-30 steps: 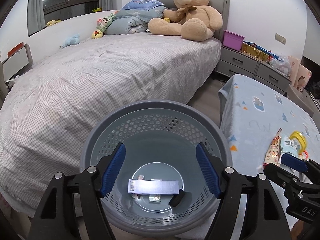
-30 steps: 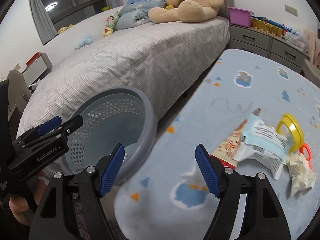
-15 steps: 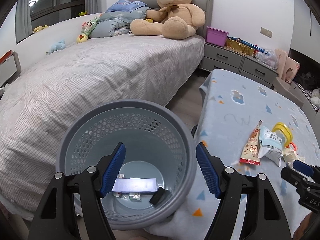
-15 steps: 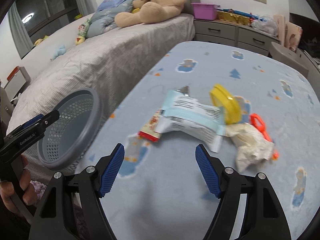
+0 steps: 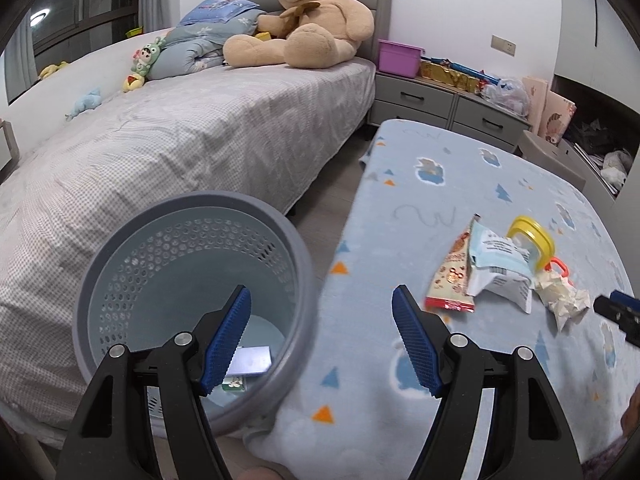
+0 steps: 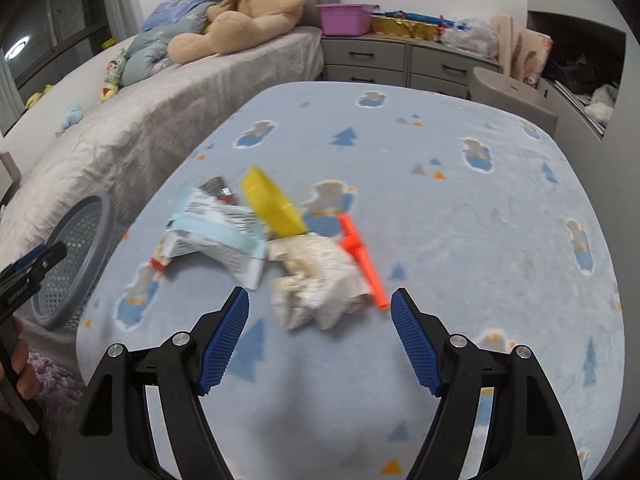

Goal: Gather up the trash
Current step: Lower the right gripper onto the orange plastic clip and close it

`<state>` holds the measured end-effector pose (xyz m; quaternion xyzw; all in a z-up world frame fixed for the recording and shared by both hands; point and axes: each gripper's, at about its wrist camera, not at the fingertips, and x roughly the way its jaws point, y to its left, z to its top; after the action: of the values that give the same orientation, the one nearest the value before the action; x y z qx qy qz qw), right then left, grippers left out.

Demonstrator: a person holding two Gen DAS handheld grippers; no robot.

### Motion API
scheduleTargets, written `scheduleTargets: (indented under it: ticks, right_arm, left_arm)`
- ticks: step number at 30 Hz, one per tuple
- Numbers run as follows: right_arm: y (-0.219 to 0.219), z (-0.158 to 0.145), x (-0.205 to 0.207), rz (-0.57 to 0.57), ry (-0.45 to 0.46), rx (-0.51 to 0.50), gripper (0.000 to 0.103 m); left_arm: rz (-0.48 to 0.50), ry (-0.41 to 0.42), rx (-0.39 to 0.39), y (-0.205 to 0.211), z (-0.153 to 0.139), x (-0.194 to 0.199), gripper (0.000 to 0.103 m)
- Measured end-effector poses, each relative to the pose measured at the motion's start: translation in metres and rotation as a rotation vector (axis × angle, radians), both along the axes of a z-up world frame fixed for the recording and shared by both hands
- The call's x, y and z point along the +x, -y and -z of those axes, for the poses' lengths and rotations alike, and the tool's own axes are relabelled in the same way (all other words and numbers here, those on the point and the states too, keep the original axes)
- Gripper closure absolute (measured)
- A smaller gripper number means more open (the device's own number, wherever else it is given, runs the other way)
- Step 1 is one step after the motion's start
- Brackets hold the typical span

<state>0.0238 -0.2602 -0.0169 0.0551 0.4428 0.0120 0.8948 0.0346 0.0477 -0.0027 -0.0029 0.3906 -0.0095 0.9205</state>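
Note:
A grey perforated bin point(image 5: 192, 248) point(image 6: 76, 252) stands between the bed and the blue blanket, with a few scraps on its floor. My left gripper point(image 5: 320, 340) hangs open over the bin's right rim, holding nothing. On the blanket lies a heap of trash: a red snack wrapper point(image 5: 452, 280), a pale blue-and-white packet point(image 5: 500, 264) point(image 6: 216, 232), a crumpled paper wad point(image 5: 564, 296) point(image 6: 316, 284), a yellow lid point(image 5: 532, 240) point(image 6: 272, 204) and an orange plastic piece point(image 6: 360, 260). My right gripper point(image 6: 320, 340) is open, just short of the paper wad, with nothing between its pads.
The blue patterned blanket point(image 6: 460, 208) covers a low surface on the right. A grey-checked bed point(image 5: 168, 140) with a big teddy bear point(image 5: 312, 20) lies to the left. Grey drawers point(image 5: 448, 104) with a purple box point(image 5: 398, 56) stand at the back. A hand point(image 6: 20, 364) holds the left gripper.
Both grippers have swung to the right. The left one shifted from over the bin's middle to its right rim. The right one travelled from the bin's side to the trash heap.

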Motion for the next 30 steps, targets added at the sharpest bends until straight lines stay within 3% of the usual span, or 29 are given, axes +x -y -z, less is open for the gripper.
scheduleTargets:
  ticks: [8,18,30]
  right_arm:
    - [0.04,0.011,0.028,0.025,-0.016,0.028,0.031]
    - [0.046,0.037,0.053,-0.008,-0.071,0.009,0.031]
    - [0.037,0.044,0.063,-0.042,-0.074,-0.022,0.041]
  left_arm:
    - [0.044,-0.014,0.016,0.026,0.005,-0.003,0.033]
    - [0.064,-0.033,0.027,0.041,0.011,0.002,0.033]
    - [0.089,-0.049,0.013,0.05,0.014,0.003,0.033]
